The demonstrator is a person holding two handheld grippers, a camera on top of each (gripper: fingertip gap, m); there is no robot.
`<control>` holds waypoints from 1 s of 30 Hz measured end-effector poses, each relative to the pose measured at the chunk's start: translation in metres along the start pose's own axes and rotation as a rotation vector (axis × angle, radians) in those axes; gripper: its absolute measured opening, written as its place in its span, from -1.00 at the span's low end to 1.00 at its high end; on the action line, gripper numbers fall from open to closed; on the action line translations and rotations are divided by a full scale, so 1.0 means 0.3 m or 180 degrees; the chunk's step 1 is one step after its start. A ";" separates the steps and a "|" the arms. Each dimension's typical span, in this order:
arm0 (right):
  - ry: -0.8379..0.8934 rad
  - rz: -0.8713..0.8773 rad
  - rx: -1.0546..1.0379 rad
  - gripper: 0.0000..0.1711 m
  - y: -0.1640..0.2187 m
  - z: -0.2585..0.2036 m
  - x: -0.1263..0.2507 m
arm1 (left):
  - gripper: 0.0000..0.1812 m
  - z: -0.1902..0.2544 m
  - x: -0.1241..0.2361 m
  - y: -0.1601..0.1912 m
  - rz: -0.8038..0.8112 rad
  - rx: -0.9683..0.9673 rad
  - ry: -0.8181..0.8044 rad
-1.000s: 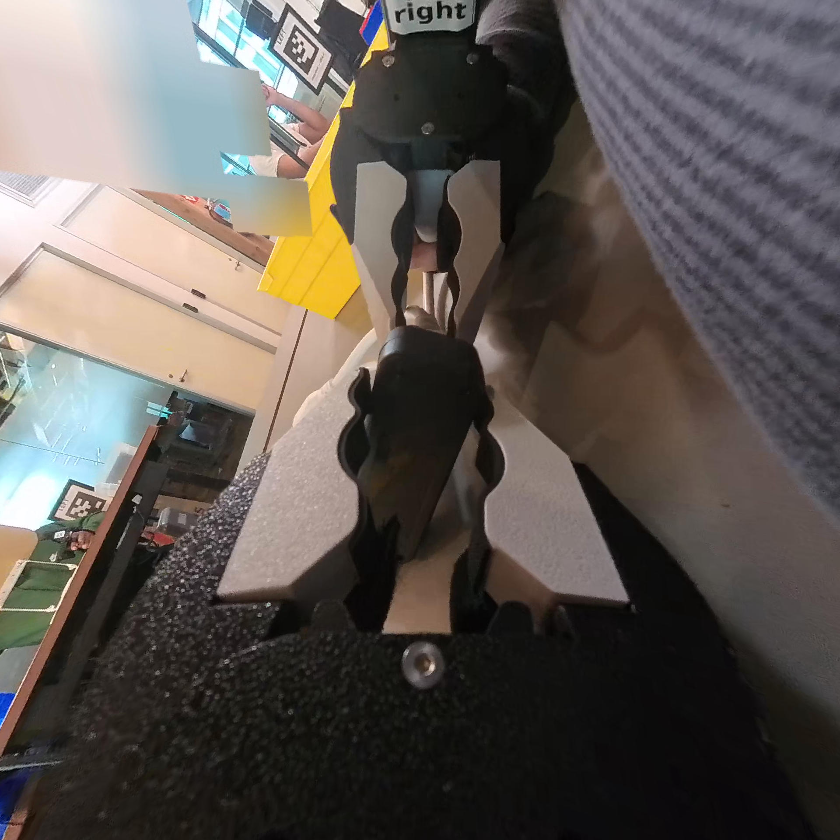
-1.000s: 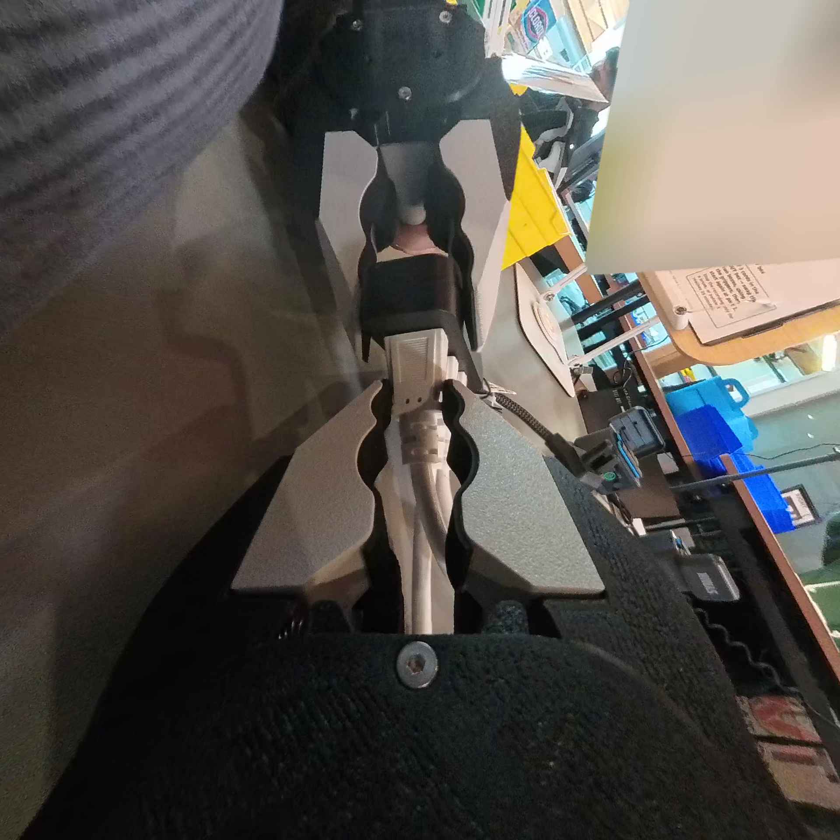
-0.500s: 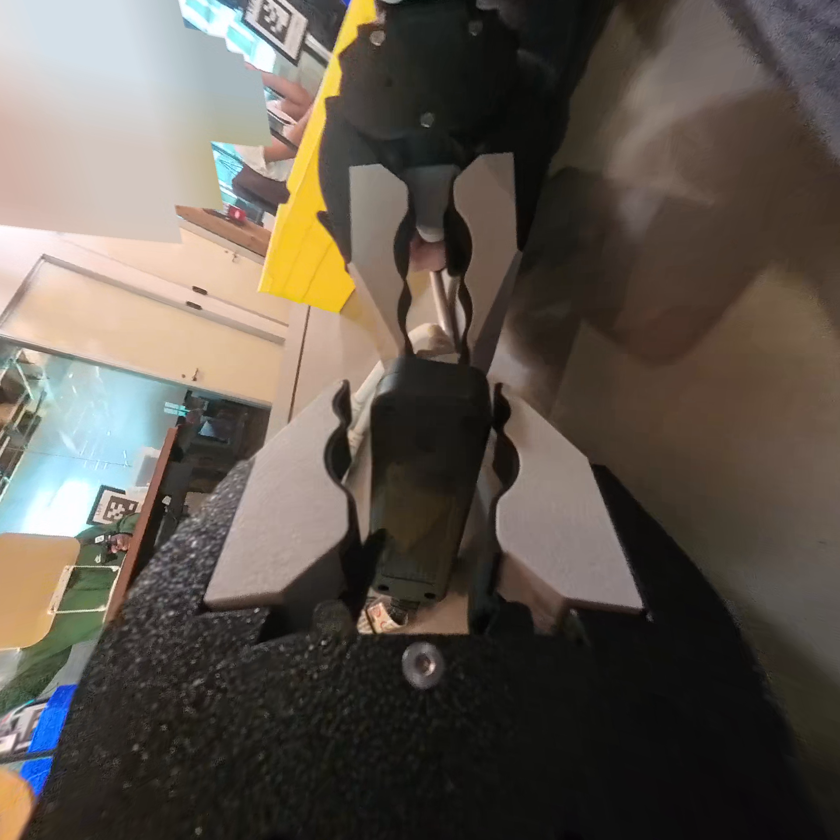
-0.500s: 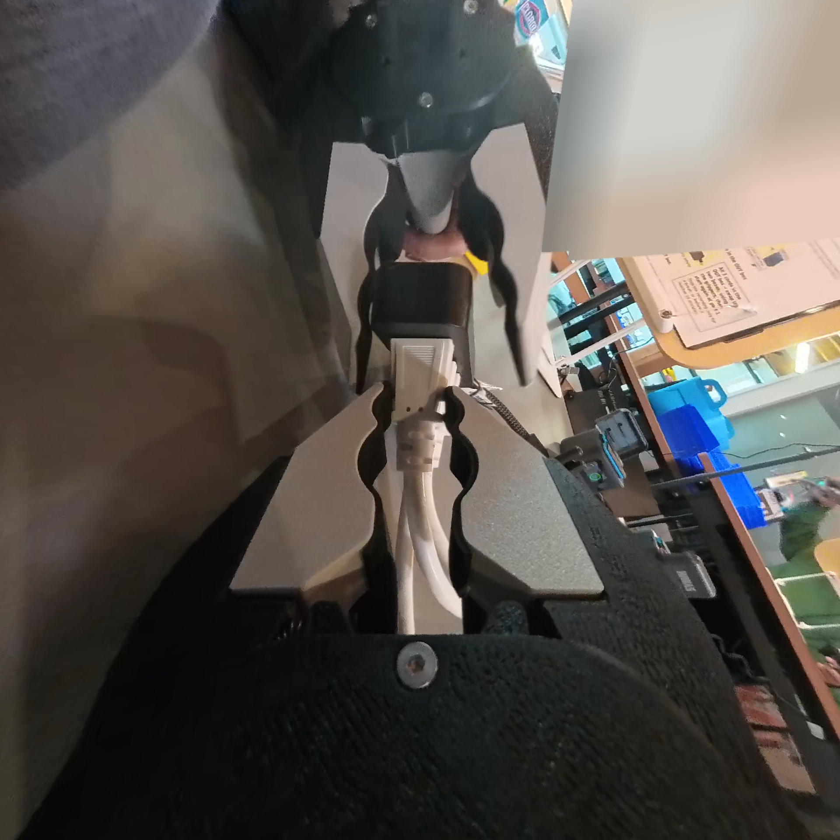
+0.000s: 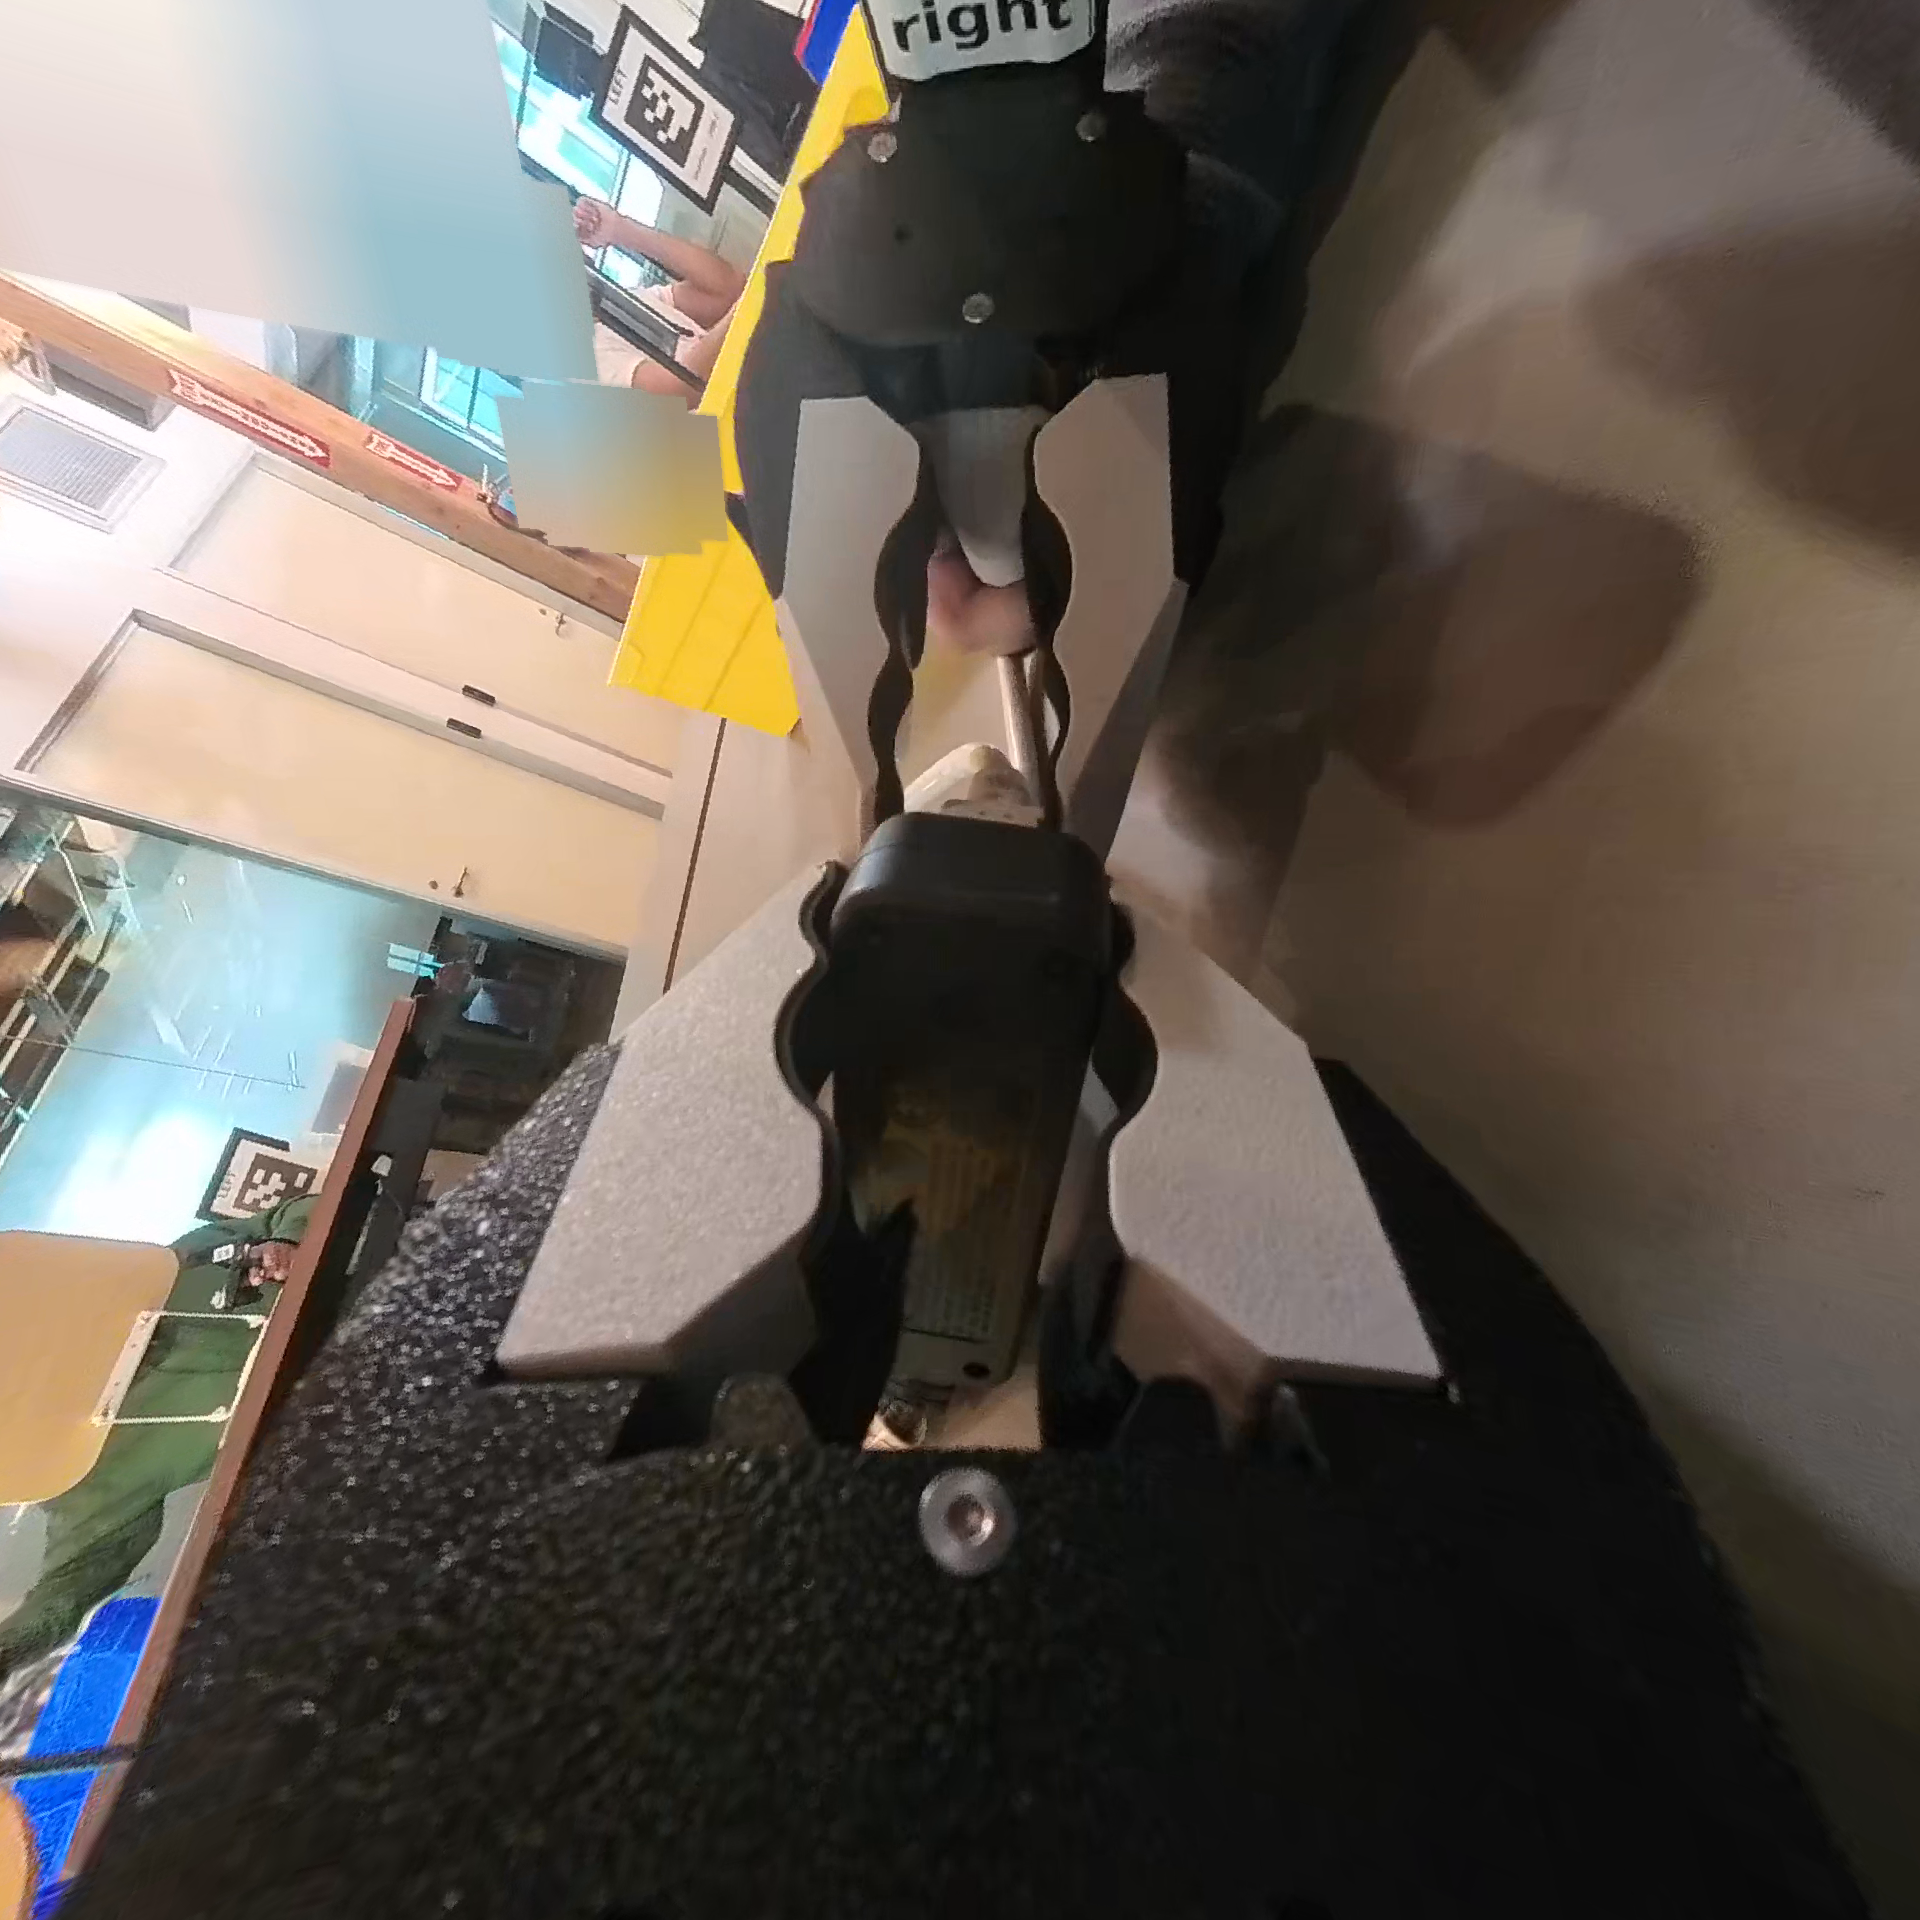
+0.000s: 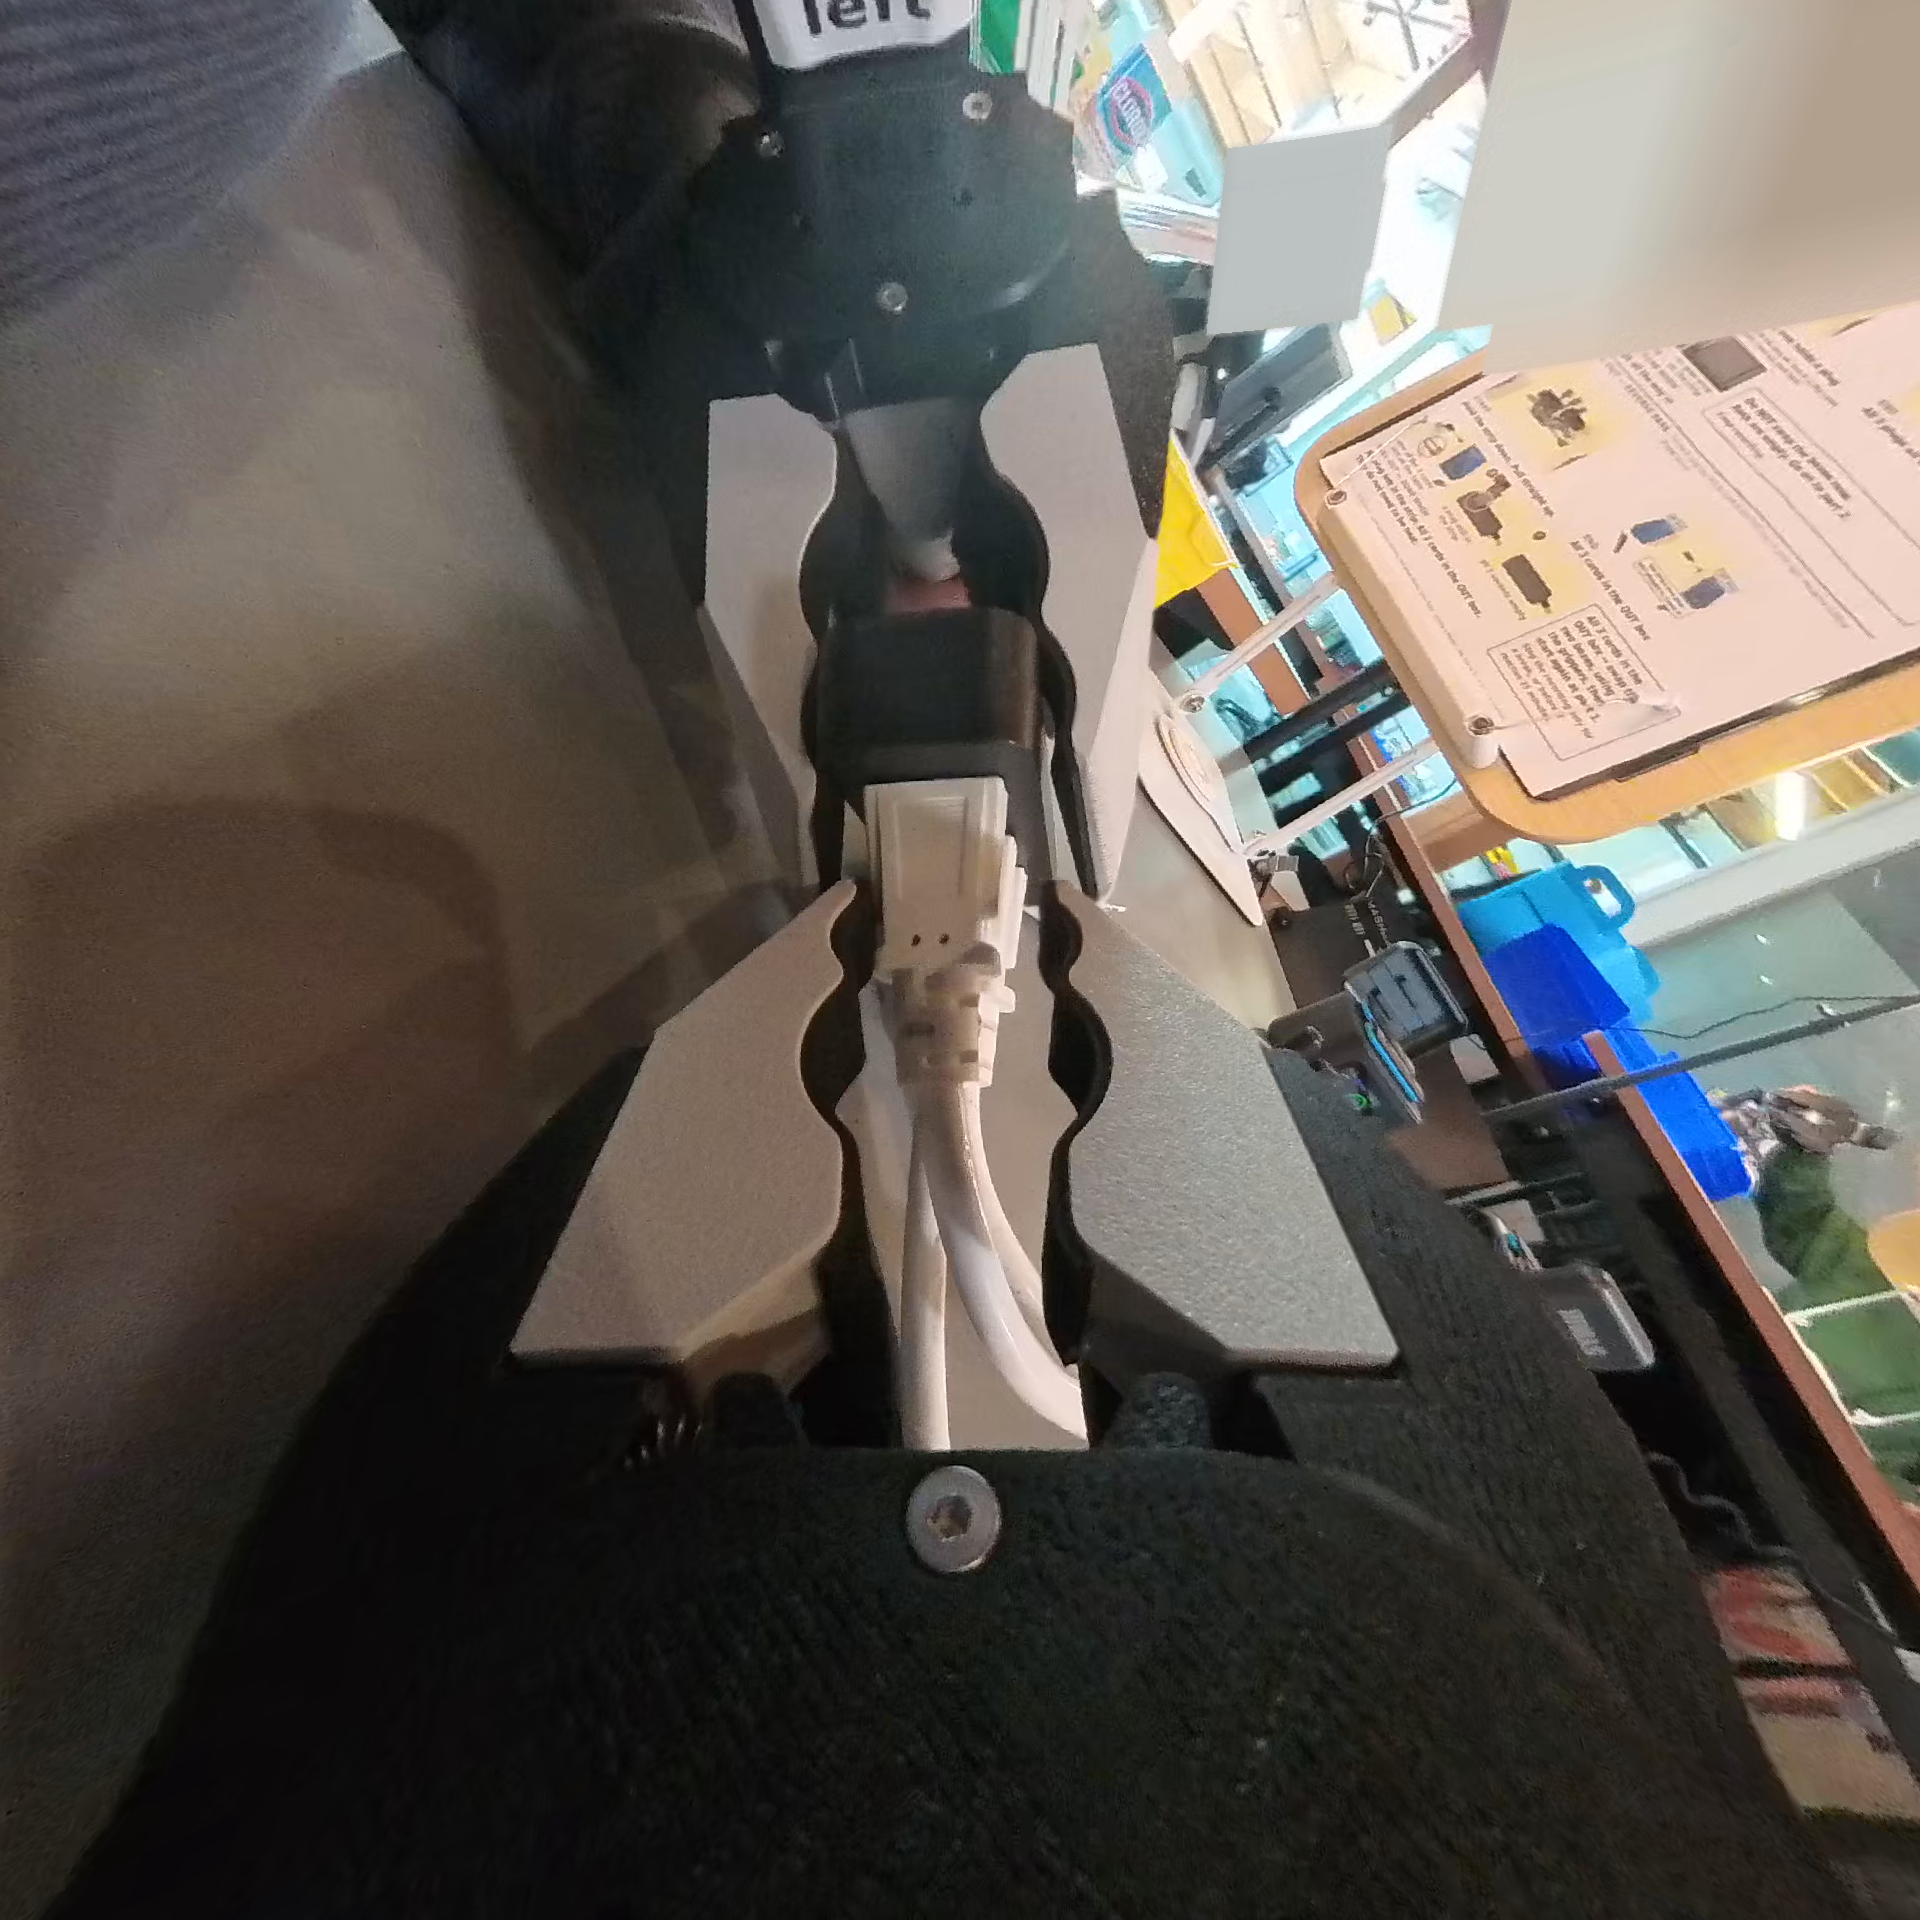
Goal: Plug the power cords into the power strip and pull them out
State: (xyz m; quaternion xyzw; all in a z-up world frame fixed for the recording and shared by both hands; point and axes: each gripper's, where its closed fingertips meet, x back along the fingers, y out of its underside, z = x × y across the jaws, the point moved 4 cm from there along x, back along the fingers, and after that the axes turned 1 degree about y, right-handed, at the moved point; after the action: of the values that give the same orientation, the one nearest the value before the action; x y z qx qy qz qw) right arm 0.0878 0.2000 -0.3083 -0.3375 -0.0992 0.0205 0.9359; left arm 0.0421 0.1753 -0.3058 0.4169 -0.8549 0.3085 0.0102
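In the left wrist view my left gripper (image 5: 966, 904) is shut on a black power strip (image 5: 956, 1039), held by its sides. My right gripper (image 5: 971, 800) faces it tip to tip, with a white plug (image 5: 966, 774) between them. In the right wrist view a white plug (image 6: 935, 862) sits in the end of the power strip (image 6: 925, 696), and two white cords (image 6: 956, 1247) run back between my fingers. My right gripper (image 6: 951, 899) stands around the plug with a narrow dark gap on each side. The left gripper (image 6: 951, 831) holds the strip opposite.
Both grippers hover close over a grey tabletop (image 6: 312, 727). A board with an instruction sheet (image 6: 1662, 571) and blue bins (image 6: 1558, 987) stand to the right. A yellow bin (image 5: 727, 582) lies behind the right gripper. A person in green (image 5: 156, 1403) is far off. Left and right tips are no more than a few centimetres apart.
The right gripper's jaws have spread slightly off the white plug. Both grippers shifted a little against the background. The strip stays in the left gripper with the plug in it.
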 end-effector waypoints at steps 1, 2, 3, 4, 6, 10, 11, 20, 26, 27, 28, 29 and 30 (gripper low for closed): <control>-0.0004 0.0011 -0.0010 -0.63 0.000 0.001 0.001 | -0.50 0.000 0.000 0.000 0.0011 0.0007 -0.0005; -0.0007 0.0019 0.0002 -0.63 0.000 0.001 0.001 | -0.50 0.001 0.000 0.001 0.0029 0.0001 -0.0013; -0.0002 0.0031 0.0046 -0.63 0.000 0.000 0.002 | -0.50 0.002 -0.001 0.001 0.0059 -0.0002 -0.0018; 0.0008 0.0053 0.0097 -0.63 0.000 0.000 0.005 | -0.50 0.003 -0.002 0.001 0.0091 -0.0005 -0.0023; -0.0003 0.0108 0.0160 -0.62 -0.002 -0.002 0.012 | -0.50 0.006 0.000 0.003 0.0150 -0.0035 -0.0029; 0.0005 0.0175 0.0229 -0.55 -0.003 -0.002 0.024 | -0.49 0.007 0.006 0.012 0.0252 -0.0013 -0.0112; 0.0020 0.0180 0.0264 -0.56 -0.003 -0.003 0.023 | -0.49 0.006 0.006 0.013 0.0266 0.0004 -0.0119; 0.0159 0.0270 0.0354 -0.56 -0.001 0.014 0.026 | -0.47 -0.013 0.008 0.022 0.0384 0.0174 -0.0182; 0.0452 0.0293 0.0367 -0.53 -0.001 0.054 0.029 | -0.46 -0.056 0.015 0.039 0.0414 0.0406 -0.0356; 0.0485 0.0286 0.0388 -0.53 0.000 0.057 0.029 | -0.46 -0.059 0.015 0.041 0.0402 0.0405 -0.0379; 0.0511 0.0275 0.0406 -0.53 0.000 0.060 0.028 | -0.46 -0.061 0.015 0.043 0.0389 0.0398 -0.0401; 0.0537 0.0264 0.0429 -0.52 0.001 0.062 0.028 | -0.46 -0.064 0.016 0.044 0.0375 0.0390 -0.0427; 0.0565 0.0255 0.0453 -0.52 0.001 0.064 0.027 | -0.45 -0.067 0.016 0.046 0.0361 0.0377 -0.0468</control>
State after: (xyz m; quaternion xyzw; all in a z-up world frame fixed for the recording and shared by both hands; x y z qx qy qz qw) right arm 0.0920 0.2131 -0.2927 -0.2744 -0.0007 0.0349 0.9610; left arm 0.0242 0.1890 -0.2953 0.3893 -0.8558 0.3272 -0.0947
